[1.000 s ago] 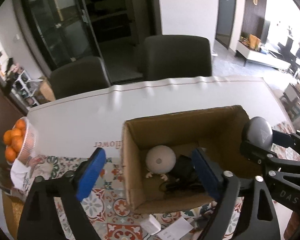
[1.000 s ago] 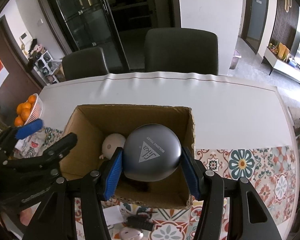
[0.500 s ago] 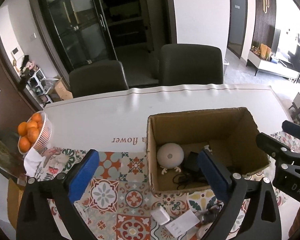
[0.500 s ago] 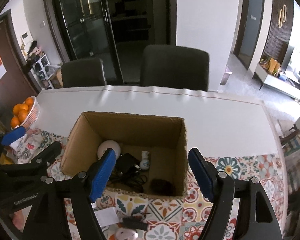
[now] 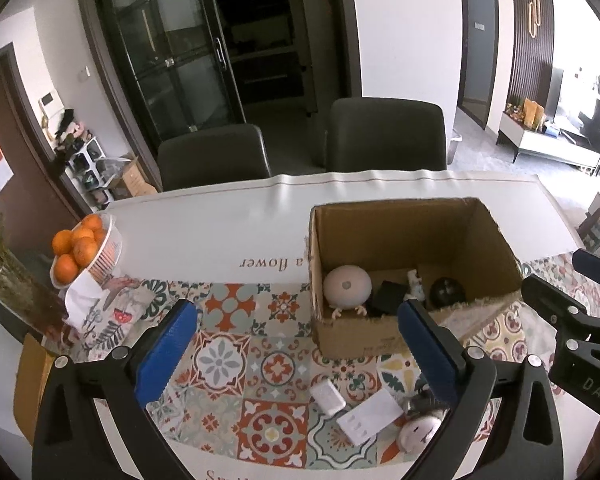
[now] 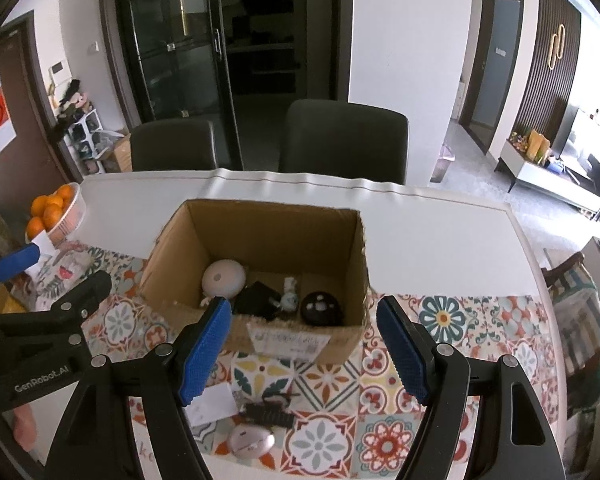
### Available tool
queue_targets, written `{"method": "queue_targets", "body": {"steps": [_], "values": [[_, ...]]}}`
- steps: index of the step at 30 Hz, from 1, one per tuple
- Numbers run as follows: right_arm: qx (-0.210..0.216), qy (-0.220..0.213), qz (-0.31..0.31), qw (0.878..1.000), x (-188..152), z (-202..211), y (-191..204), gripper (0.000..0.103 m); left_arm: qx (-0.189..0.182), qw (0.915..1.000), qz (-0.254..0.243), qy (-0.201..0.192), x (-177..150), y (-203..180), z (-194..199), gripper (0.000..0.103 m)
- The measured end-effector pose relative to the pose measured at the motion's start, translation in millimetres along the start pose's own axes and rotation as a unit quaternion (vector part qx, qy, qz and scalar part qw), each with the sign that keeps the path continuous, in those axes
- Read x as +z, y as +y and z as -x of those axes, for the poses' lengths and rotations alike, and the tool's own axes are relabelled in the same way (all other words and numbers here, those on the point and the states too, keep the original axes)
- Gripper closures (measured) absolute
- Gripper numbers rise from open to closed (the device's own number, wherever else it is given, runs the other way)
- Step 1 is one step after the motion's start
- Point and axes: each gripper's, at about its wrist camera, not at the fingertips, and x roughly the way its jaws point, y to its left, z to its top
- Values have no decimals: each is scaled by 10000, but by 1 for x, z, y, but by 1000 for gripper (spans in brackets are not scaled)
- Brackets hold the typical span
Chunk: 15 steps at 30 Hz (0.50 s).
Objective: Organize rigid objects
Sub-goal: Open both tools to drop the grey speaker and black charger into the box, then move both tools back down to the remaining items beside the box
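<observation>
An open cardboard box (image 5: 400, 232) (image 6: 276, 232) stands on the patterned table runner. Inside lie a dark grey ball (image 5: 446, 290) (image 6: 321, 308), a white round gadget (image 5: 347, 285) (image 6: 223, 279), a black adapter (image 5: 390, 294) and a small white figure (image 6: 289, 294). My left gripper (image 5: 296, 312) hovers open and empty in front of the box's left corner. My right gripper (image 6: 303, 308) is open and empty above the box's near wall. Loose on the runner near me are a white charger (image 5: 327, 396), a white card (image 5: 370, 416), a black part (image 6: 270, 410) and a round white object (image 6: 250, 442).
A bowl of oranges (image 5: 86, 248) sits at the table's left edge beside dried stems. Two dark chairs (image 5: 384, 136) (image 5: 212, 156) stand behind the far edge. White tablecloth (image 5: 220, 220) stretches behind and left of the box.
My right gripper opened and the dark ball now lies in the box. Both grippers pulled back and up from the box, and the left jaws spread wider.
</observation>
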Motion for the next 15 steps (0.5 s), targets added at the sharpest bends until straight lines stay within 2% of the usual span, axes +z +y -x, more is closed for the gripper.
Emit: {"method": "queue_targets", "body": {"steps": [5,15], "values": [[86,2,5,10000,-16,6,5,28,-2,10000,73,-7,-15,4,8,0],[232,186,61,9995,-51,0,14,28,-12,9994,226,246,-52,8,6,0]]}}
